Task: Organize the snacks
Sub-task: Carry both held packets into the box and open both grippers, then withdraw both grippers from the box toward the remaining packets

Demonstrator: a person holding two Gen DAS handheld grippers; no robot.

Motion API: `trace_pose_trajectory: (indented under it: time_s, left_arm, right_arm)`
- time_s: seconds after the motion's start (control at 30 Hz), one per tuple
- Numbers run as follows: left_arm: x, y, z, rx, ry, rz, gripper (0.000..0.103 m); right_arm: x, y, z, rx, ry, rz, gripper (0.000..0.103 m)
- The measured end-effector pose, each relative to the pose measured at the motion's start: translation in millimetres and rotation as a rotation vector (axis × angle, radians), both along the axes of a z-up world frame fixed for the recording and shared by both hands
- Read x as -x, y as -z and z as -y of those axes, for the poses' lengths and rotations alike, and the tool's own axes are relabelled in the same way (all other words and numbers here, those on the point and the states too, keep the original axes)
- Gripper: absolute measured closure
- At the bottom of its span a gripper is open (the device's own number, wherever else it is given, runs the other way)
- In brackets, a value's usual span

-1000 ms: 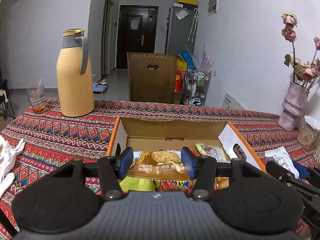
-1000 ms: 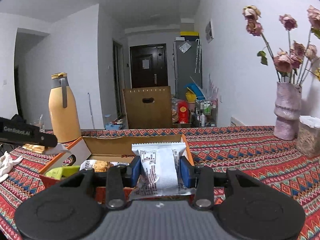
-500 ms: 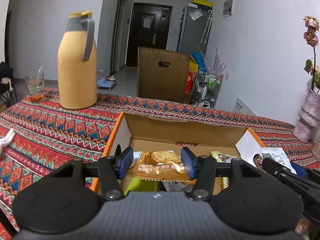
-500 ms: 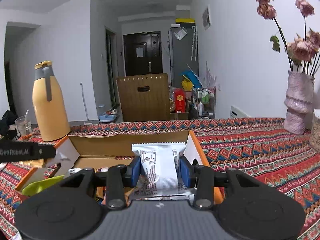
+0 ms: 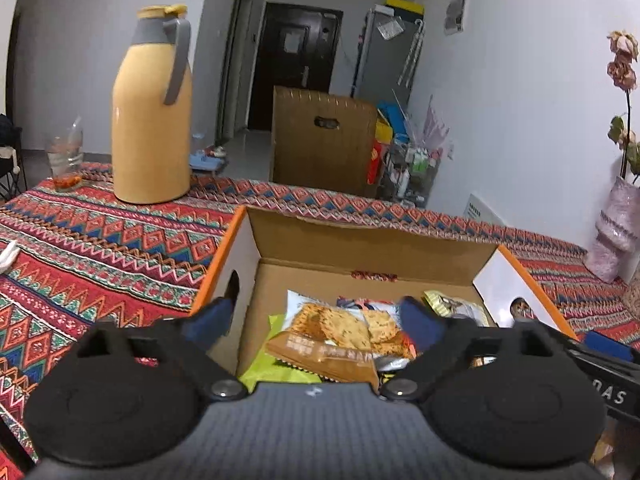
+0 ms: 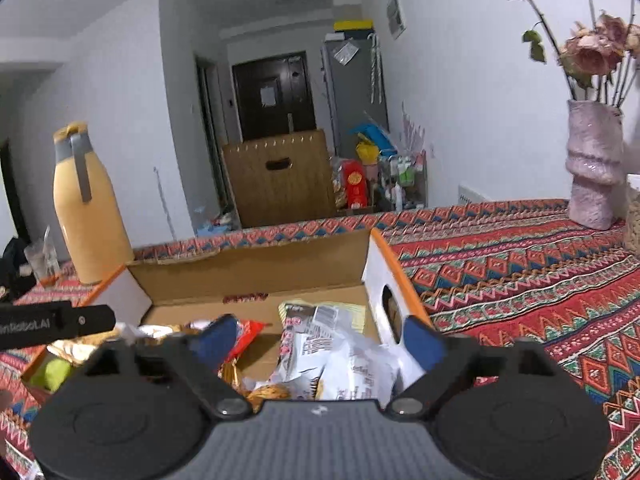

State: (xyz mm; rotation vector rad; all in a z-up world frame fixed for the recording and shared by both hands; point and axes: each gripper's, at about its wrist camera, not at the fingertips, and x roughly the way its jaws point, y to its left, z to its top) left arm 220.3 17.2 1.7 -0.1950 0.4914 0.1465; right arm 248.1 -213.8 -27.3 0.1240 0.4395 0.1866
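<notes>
Where the left wrist view looks down, the left gripper (image 5: 318, 314) stands wide, its jaws having just opened, and the brown cracker packet (image 5: 340, 340) lies loose between them, low in the centre, on other snacks inside the open cardboard box (image 5: 372, 248). A yellow thermos (image 5: 152, 120) stands upper left on the patterned tablecloth (image 5: 100, 240).

In the right wrist view the right gripper (image 6: 320, 334) is likewise spread, jaws just opened, the white packet (image 6: 360, 364) dropped free between them at the box's (image 6: 248, 276) right end. A vase (image 6: 592, 168) stands at the right edge.
</notes>
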Motion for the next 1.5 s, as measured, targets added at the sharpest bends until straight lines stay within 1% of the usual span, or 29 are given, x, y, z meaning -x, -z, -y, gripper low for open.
trace_pose_trajectory:
  time_s: [0.03,0.07,0.17,0.63,0.8,0.97,1.03,1.13,1.3,1.5]
  left_arm:
    - [2,-1,0,0.003,-0.01,0.009,0.0]
    - [2,-1,-2,0.003,-0.016,0.009,0.0]
    - [2,-1,-3,0.01,-0.031,-0.002,0.0]
    - [0,4,-4,0.03,-0.034,-0.029,0.0]
    - [7,-4,-1,0.035,-0.027,-0.025,0.0]
    - [22,-26,3,0.035,-0.021,0.023,0.0]
    - [28,-32,5,0.04,-0.025,0.025,0.0]
    - [39,-39,7,0.037,-0.021,0.024,0.0]
    - [61,-44,5,0.031,-0.014,0.02,0.0]
    - [90,-43,-3,0.036,-0.006,0.018,0.0]
  right_arm:
    - [2,0,2,-0.007,0.005,0.002,0.001]
    - [4,-1,4,-0.011,0.007,0.004,0.0]
    - [5,-3,4,-0.013,0.007,0.004,0.0]
    - [12,-7,4,-0.016,0.002,0.011,0.0]
    - [16,-12,4,-0.009,0.01,0.03,0.0]
    - [30,-31,2,0.018,0.0,0.094,0.0]
    - [36,-39,0,0.04,0.006,0.104,0.0]
    - [47,-46,0,0.043,0.011,0.114,0.0]
    - [70,-48,3,0.047,0.015,0.111,0.0]
    - [98,-45,3,0.063,0.018,0.093,0.0]
